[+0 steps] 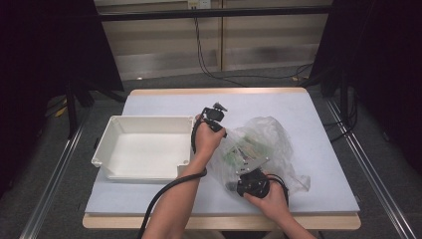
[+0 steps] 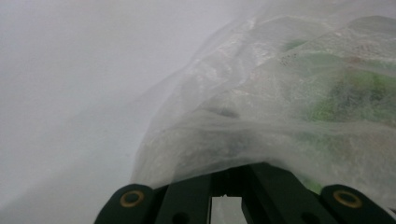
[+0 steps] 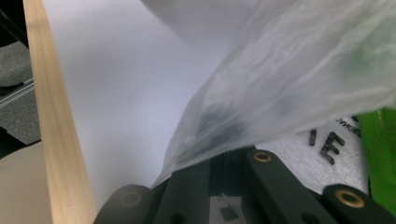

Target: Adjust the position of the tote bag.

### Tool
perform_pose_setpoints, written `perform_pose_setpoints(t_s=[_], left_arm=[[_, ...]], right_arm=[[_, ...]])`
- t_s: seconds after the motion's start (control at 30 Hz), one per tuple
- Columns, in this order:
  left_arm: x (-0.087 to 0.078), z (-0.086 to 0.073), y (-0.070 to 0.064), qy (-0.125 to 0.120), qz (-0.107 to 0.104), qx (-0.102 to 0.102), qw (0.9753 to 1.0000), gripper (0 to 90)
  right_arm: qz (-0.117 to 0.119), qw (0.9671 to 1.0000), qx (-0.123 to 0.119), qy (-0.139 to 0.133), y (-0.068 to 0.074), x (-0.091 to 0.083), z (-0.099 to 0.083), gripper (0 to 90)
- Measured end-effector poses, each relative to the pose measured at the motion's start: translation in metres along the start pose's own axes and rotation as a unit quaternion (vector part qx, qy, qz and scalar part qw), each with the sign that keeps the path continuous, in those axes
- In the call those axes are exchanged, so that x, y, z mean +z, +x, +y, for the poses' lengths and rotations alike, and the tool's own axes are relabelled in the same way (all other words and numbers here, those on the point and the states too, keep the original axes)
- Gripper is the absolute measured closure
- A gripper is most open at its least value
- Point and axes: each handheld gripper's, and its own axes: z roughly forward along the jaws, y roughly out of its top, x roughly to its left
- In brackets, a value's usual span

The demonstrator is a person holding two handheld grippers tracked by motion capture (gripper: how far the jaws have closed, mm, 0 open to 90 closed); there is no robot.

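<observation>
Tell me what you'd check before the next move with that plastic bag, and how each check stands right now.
1. Left hand-held gripper grips the plastic bag: ok, film is pinched between its jaws in the left gripper view.
2. Right hand-held gripper grips the bag: ok, film runs into its closed jaws.
3. White tray free to receive things: ok, nothing lies in it.
4. Bag rests on the table: ok, away from the edges.
5. Bag mouth open: cannot tell.
6. Contents identified: cannot tell, only green and white shapes through the film.
</observation>
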Motion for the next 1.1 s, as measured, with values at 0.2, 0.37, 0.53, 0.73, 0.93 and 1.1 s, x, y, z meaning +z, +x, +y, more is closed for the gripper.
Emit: perform_pose_setpoints(t_s=[0.2,0.37,0.53,0.73,0.93,1.1], left_arm=[[-0.012,-0.007,-0.001,-0.017,-0.025,0.002,0.9995,90.0],[-0.037,-0.012,-0.009,-0.037,-0.058,0.012,0.9975,83.5],[-0.059,-0.018,-0.023,-0.049,-0.071,0.044,0.9953,79.7],[-0.07,-0.025,-0.034,-0.061,-0.097,0.042,0.9925,79.7],[-0.073,-0.031,-0.046,-0.055,-0.114,0.054,0.9905,79.6],[-0.065,-0.033,-0.048,-0.053,-0.128,0.051,0.989,78.2]], right_arm=[[-0.019,0.9997,0.013,0.004,-0.005,-0.009,0.002,77.3],[-0.052,0.9984,0.016,0.014,-0.012,-0.031,0.01,71.1],[-0.068,0.9974,0.019,0.008,-0.016,-0.045,0.014,69.7],[-0.081,0.996,0.037,-0.012,-0.026,-0.054,0.017,75.4],[-0.074,0.9956,0.052,-0.026,-0.034,-0.049,0.02,80.3],[-0.055,0.9965,0.056,-0.029,-0.029,-0.031,0.022,81.0]])
